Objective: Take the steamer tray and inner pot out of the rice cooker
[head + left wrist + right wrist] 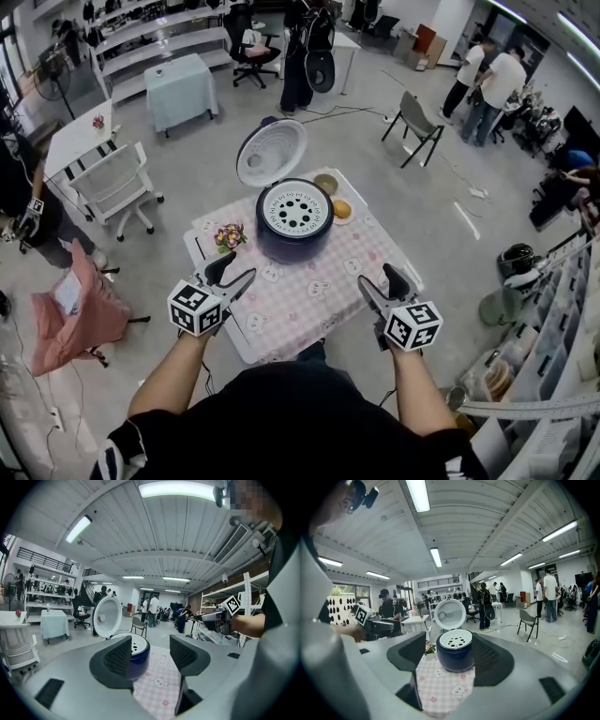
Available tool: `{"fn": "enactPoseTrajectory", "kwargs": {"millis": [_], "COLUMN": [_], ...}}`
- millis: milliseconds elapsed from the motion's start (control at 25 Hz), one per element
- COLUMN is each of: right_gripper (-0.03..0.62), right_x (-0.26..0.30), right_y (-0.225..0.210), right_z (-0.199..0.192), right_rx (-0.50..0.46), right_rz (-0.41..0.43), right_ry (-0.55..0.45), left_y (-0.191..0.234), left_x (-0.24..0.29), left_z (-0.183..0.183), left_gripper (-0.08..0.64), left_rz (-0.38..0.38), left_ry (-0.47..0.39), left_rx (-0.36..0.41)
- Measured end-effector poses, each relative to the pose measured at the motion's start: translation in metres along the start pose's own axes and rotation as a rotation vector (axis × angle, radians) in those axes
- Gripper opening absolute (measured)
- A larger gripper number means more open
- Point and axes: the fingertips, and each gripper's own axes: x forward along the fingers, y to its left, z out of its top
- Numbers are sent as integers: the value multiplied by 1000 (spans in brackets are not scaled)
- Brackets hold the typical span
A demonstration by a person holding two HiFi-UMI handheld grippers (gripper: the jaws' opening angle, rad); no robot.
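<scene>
Left gripper (234, 272) and right gripper (375, 277) hung over the near table edge, the jaws of each apart and empty.
On the pink checked table (281, 323) stood the dark blue rice cooker (292, 247), the grippers at seven and five o'clock from it and well apart from it. Its open lid (271, 153) stood at eleven o'clock, the white perforated steamer tray (294, 208) sat in its mouth, and a flower posy (228, 236) lay at nine.

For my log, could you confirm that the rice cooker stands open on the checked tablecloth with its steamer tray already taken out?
No: the head view shows the steamer tray still seated in the open rice cooker on the checked tablecloth.
</scene>
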Motion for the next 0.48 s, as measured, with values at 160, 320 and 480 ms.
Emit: {"fn": "enactPoseTrajectory", "kwargs": {"millis": [160,320,480], "right_gripper": [316,316,305], "right_x": [19,43,70], "right_y": [-10,-29,-49], "right_z": [7,20,32], "right_rx": [-12,-31,-61], "right_rz": [25,51,86], "right_ry": [5,12,32], "left_y": [8,19,29], "left_x": [8,20,41], "left_z": [8,14,16], "left_gripper": [273,273,272], "left_rz": [22,49,70], "left_ry": [-12,-11,1], "left_rx": [-4,-15,-24]}}
